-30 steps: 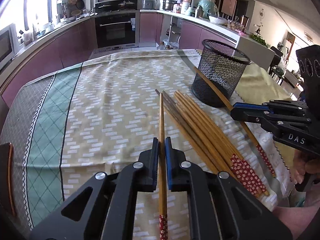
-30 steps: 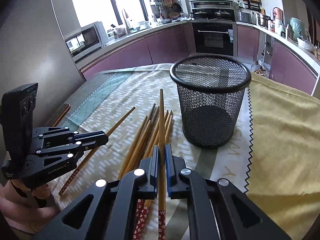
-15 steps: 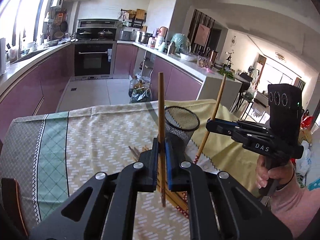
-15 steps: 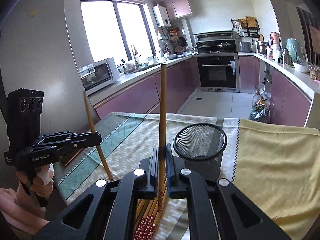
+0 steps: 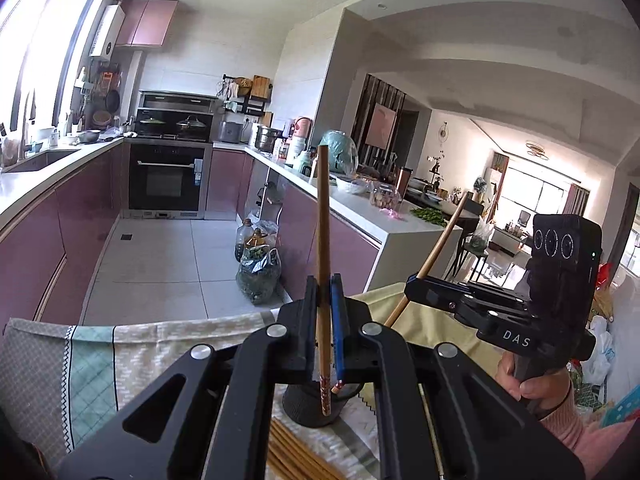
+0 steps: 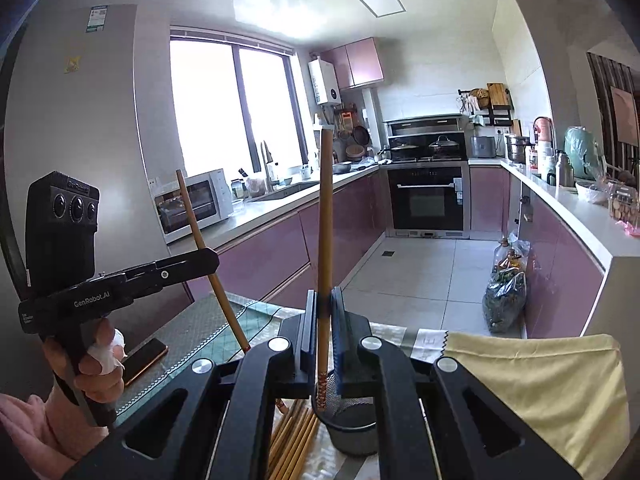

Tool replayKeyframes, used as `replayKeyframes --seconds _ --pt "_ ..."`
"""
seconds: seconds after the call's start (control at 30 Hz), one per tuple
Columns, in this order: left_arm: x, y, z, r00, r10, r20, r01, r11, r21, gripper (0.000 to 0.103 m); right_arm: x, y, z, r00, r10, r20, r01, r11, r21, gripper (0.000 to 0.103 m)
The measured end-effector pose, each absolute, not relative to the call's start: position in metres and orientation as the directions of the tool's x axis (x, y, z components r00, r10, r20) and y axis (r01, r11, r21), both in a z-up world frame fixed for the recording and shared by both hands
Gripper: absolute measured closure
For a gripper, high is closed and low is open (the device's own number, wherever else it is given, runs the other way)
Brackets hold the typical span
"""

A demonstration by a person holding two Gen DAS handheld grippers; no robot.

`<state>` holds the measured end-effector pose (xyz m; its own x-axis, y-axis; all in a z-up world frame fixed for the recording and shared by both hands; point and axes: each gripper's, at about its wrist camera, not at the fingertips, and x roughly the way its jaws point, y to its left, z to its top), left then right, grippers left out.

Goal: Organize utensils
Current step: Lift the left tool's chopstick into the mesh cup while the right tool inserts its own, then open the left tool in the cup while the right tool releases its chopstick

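My left gripper is shut on one wooden chopstick, held upright with its red patterned end hanging over the black mesh cup. My right gripper is shut on a second chopstick, also upright, its patterned end at the mesh cup rim. In each wrist view the other gripper shows beside it: the right gripper with its slanted chopstick, and the left gripper with its chopstick. Several chopsticks lie on the table left of the cup.
A patterned tablecloth covers the table, with a yellow cloth on its right part. A phone lies near the left edge. Beyond the table are the kitchen floor, purple cabinets and bags on the floor.
Both grippers have risen well above the table and tilted up, each carrying its chopstick off the cloth. The chopsticks swung from lying flat to upright, and the cup now sits low in both views.
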<state>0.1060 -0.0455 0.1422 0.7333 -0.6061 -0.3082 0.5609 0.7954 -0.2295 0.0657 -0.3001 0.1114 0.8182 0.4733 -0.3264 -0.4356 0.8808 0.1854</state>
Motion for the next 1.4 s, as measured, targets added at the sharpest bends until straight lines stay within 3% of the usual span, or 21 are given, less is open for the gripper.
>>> replayKeyframes --seconds 0.17,0.43,0.57,0.73,1.03,1.17,1.4 --pt "0.123 -0.069 0.146 0.735 -0.606 -0.305 0.561 0.796 -0.227 0.096 0.080 -0.304 0.109 0.835 0.428 -0.346 -0.400 0.904 0.153 0.097" --pt "0.165 -0.108 0.080 0.642 -0.576 -0.507 0.553 0.805 -0.215 0.096 0.107 -0.298 0.072 0.765 0.413 -0.494 -0.388 0.908 0.159 0.097" --pt "0.175 -0.111 0.048 0.605 -0.560 -0.566 0.549 0.808 -0.213 0.096 0.120 -0.290 0.053 0.708 0.414 -0.572 -0.388 0.905 0.174 0.097" --pt "0.192 -0.112 0.032 0.612 -0.533 -0.584 0.539 0.822 -0.184 0.095 0.132 -0.282 0.041 0.668 0.399 -0.629 -0.381 0.909 0.172 0.097" --pt "0.190 -0.119 0.024 0.678 -0.441 -0.588 0.487 0.869 -0.089 0.091 0.142 -0.283 0.034 0.677 0.372 -0.635 -0.339 0.923 0.180 0.095" --pt "0.178 -0.119 0.028 0.729 -0.396 -0.559 0.458 0.888 -0.032 0.075 0.136 -0.286 0.037 0.701 0.364 -0.613 -0.325 0.929 0.180 0.080" --pt "0.144 -0.107 0.035 0.800 -0.339 -0.496 0.410 0.912 0.038 0.064 0.103 -0.282 0.048 0.732 0.404 -0.549 -0.370 0.912 0.179 0.067"
